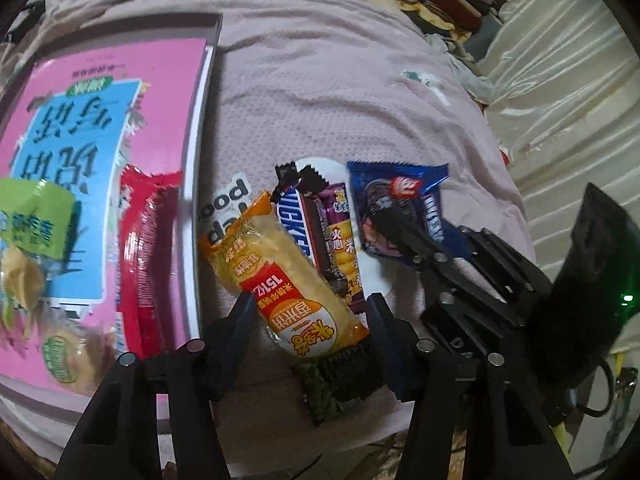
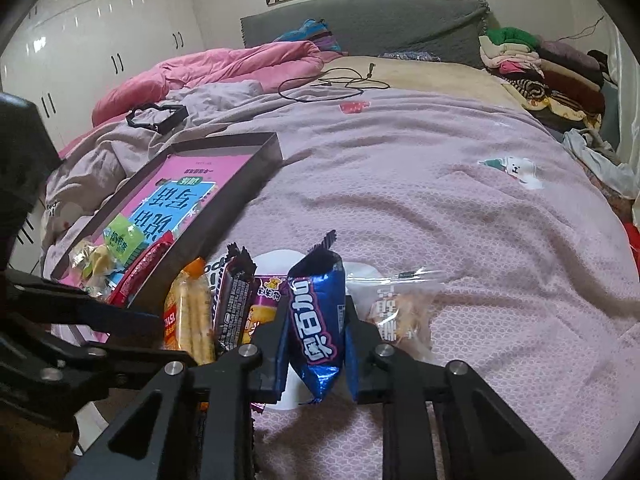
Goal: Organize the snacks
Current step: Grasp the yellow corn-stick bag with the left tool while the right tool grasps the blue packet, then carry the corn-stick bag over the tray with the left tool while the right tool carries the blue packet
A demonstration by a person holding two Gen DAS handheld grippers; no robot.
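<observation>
Jaws of the right gripper (image 2: 314, 344) pinch the blue cookie packet (image 2: 318, 320), the left gripper's (image 1: 310, 324) straddle the orange cracker pack (image 1: 288, 280) unclosed: lift straight, then into the tray (image 2: 256, 176).

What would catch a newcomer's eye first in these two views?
A row of bright snack packets lies on the pink bedspread. The right gripper pinches the blue packet, while the left gripper straddles the orange rice-cracker packet. Beside them sits a dark tray holding a pink book.
</observation>
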